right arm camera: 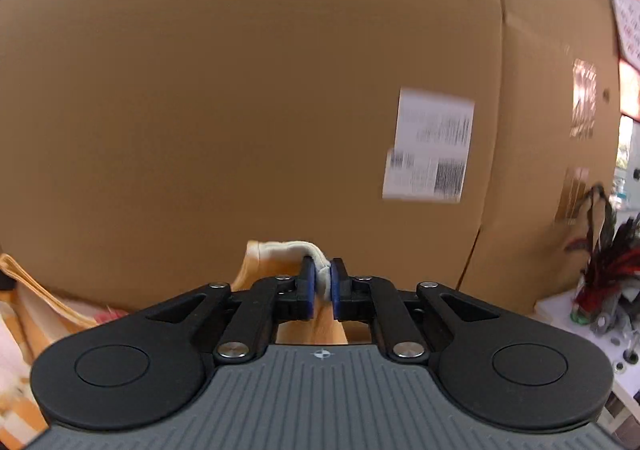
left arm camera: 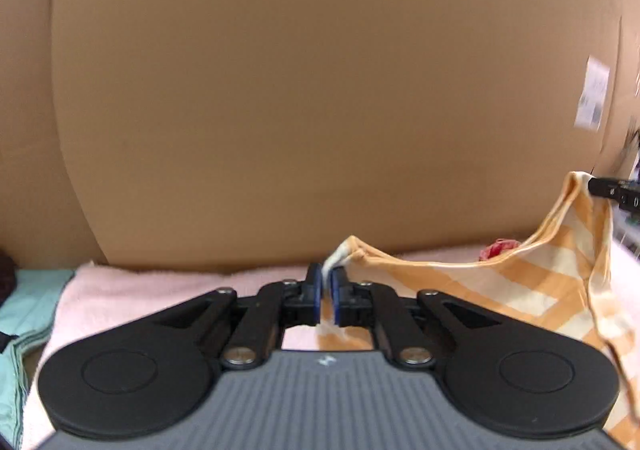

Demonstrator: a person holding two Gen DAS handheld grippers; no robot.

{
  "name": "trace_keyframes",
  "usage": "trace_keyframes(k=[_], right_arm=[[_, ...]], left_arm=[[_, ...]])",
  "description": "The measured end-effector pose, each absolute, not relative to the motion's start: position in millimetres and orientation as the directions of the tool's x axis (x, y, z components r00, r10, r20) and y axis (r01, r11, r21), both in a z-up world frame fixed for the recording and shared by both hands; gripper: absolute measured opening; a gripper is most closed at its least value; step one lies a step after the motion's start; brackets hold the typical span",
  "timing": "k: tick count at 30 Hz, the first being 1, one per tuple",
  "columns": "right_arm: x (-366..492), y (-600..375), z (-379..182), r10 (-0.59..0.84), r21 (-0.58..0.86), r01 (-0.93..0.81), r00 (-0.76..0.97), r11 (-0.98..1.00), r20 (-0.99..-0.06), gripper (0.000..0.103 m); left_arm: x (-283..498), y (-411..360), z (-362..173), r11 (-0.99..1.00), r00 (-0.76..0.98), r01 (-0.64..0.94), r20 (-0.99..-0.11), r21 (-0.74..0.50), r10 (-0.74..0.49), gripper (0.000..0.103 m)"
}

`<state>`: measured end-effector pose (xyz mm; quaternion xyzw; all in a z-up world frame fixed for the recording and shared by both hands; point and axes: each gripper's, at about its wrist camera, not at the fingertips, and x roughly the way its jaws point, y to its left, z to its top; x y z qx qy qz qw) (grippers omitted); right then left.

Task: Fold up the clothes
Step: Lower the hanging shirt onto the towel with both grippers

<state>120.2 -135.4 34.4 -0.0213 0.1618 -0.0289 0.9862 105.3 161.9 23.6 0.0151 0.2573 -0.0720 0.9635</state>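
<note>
An orange and cream striped garment (left arm camera: 532, 282) hangs stretched between my two grippers, lifted above a pink towel (left arm camera: 160, 290). My left gripper (left arm camera: 326, 282) is shut on one corner of the garment. My right gripper (right arm camera: 320, 278) is shut on another corner, a bunched cream and orange edge (right arm camera: 288, 250). The right gripper's black tip (left arm camera: 612, 190) shows at the far right of the left wrist view, holding the garment's top corner. More of the garment (right arm camera: 24, 302) hangs at the left of the right wrist view.
A large cardboard box (left arm camera: 320, 90) stands close behind, with a white shipping label (right arm camera: 430, 144). A teal cloth (left arm camera: 24, 314) lies left of the towel. Something red (left arm camera: 498, 248) sits behind the garment. A white table with small objects (right arm camera: 600, 306) is at the right.
</note>
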Motion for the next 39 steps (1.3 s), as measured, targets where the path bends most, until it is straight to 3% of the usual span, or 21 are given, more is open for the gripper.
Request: trace_keyframes(k=[1,4,6,9,11,13,19,21,23,24,26,27,29,31,39], right_arm=[[127.5,-136.6,27.4,-0.074,-0.059,0.057,0.934,0.997,-0.350,0.009],[137.1,-146.3,14.3,-0.072,-0.054,0.054,0.900,0.997,-0.431,0.024],[124.6,-159.6,12.2,-0.042,-0.021,0.037,0.888,0.999,-0.458,0.025],[73.9,-181.6,10.3,0.024,0.026,-0.014,0.890,1.000,-0.455,0.033],[31.7,-186.8,5.9,0.064,0.008,-0.068,0.885,0.998,-0.462,0.037],[-9.5,-187.1,-0.8,0.107,-0.022,-0.133,0.871,0.991,-0.479,0.043],[-90.8,-157.4,-27.4,0.226,-0.069,-0.322,0.787,0.944,-0.573,0.043],[-91.4,-151.9,-34.7,0.191,-0.101,-0.305,0.786,0.947,-0.588,0.039],[-83.6,-154.6,-40.0,0.148,-0.096,-0.257,0.779,0.961,-0.609,0.029],[-80.0,-158.9,-40.8,0.156,-0.055,-0.240,0.771,0.969,-0.618,0.017],[-75.4,-164.5,-39.8,0.175,0.008,-0.218,0.761,0.976,-0.624,0.007],[-75.4,-163.4,-37.9,0.174,0.006,-0.217,0.765,0.976,-0.620,0.006],[-79.2,-160.8,-31.4,0.144,-0.041,-0.207,0.796,0.978,-0.588,0.005],[-80.1,-164.0,-19.8,0.093,-0.090,-0.167,0.837,0.982,-0.540,0.005],[-60.1,-233.7,40.7,-0.282,-0.172,0.238,0.907,0.956,-0.313,0.005]], left_arm=[[111.1,164.7,15.7,0.987,0.839,0.162,-0.526,-0.005,-0.141,0.009],[112.5,176.7,-0.4,0.979,0.806,0.201,-0.571,0.019,-0.154,0.019],[99.7,186.3,-2.7,0.974,0.800,0.224,-0.576,0.022,-0.171,0.024],[63.5,199.6,1.4,0.958,0.796,0.286,-0.557,0.004,-0.235,0.032],[35.4,209.2,1.9,0.949,0.798,0.314,-0.546,0.016,-0.255,0.047],[11.1,213.0,-2.9,0.947,0.794,0.321,-0.555,0.036,-0.248,0.048],[-28.8,230.0,-34.7,0.968,0.770,0.248,-0.598,-0.041,-0.222,0.053],[-36.6,231.5,-42.9,0.969,0.770,0.237,-0.596,-0.063,-0.227,0.057],[-38.0,229.0,-45.9,0.974,0.781,0.219,-0.589,-0.054,-0.209,0.057],[-36.8,227.6,-46.8,0.977,0.785,0.206,-0.587,-0.054,-0.198,0.057],[-34.0,224.9,-46.2,0.982,0.790,0.179,-0.588,-0.052,-0.175,0.050],[-32.6,226.6,-44.6,0.985,0.792,0.161,-0.588,-0.058,-0.164,0.046],[-29.9,230.2,-41.5,0.990,0.796,0.124,-0.589,-0.071,-0.141,0.027],[-25.1,238.7,-37.9,0.995,0.805,0.064,-0.586,-0.075,-0.096,0.021],[-11.9,308.8,-12.8,0.963,0.828,-0.263,-0.523,-0.050,0.199,0.018]])
